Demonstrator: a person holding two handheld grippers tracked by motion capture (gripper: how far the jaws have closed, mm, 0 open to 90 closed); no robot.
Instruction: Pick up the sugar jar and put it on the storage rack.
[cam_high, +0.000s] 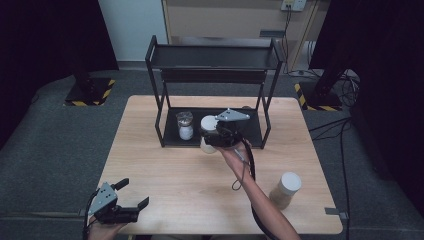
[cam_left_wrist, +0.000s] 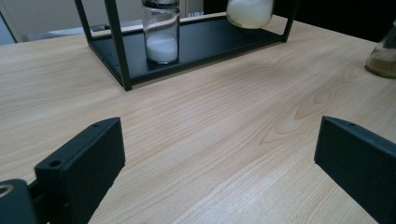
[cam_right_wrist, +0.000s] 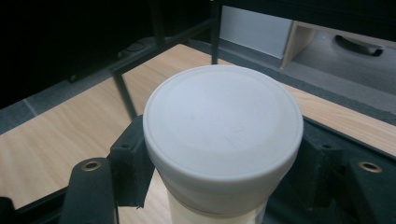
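Three jars: one clear (cam_high: 185, 125), two white-lidded (cam_high: 208, 134) (cam_high: 285, 190); one black rack (cam_high: 215, 57); one wooden table (cam_high: 165, 175).

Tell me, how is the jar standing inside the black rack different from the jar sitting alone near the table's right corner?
The jar in the rack is clear glass, about a third full of white powder; the jar near the corner holds tan contents. The rack jar's top looks clear or dark, while the corner jar has a white lid. The rack jar stands on the rack's bottom shelf; the corner jar stands on the bare table. Both are upright, and no gripper holds either.
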